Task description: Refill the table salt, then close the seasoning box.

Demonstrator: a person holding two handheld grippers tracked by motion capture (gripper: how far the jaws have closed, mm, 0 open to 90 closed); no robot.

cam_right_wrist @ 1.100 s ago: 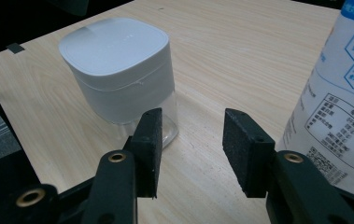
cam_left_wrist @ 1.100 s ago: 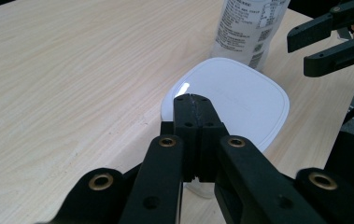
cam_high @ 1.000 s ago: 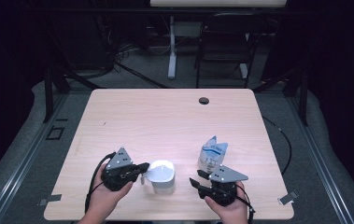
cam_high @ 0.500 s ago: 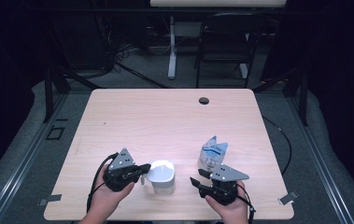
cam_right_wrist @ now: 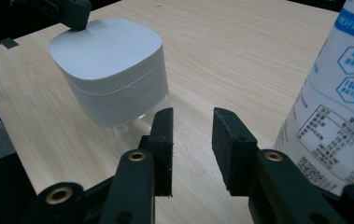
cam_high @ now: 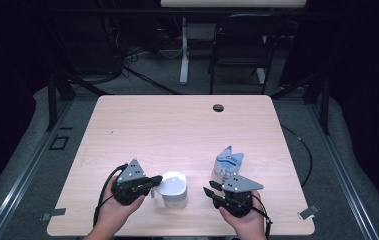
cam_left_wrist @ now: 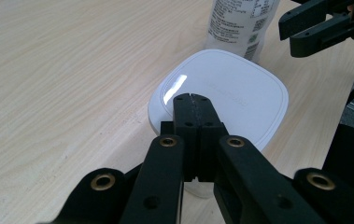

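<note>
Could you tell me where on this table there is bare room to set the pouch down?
The far half of the table is bare up to the small dark disc near the far edge. The near edge is crowded: the white lidded container, the pouch, the left gripper and the right gripper.
</note>
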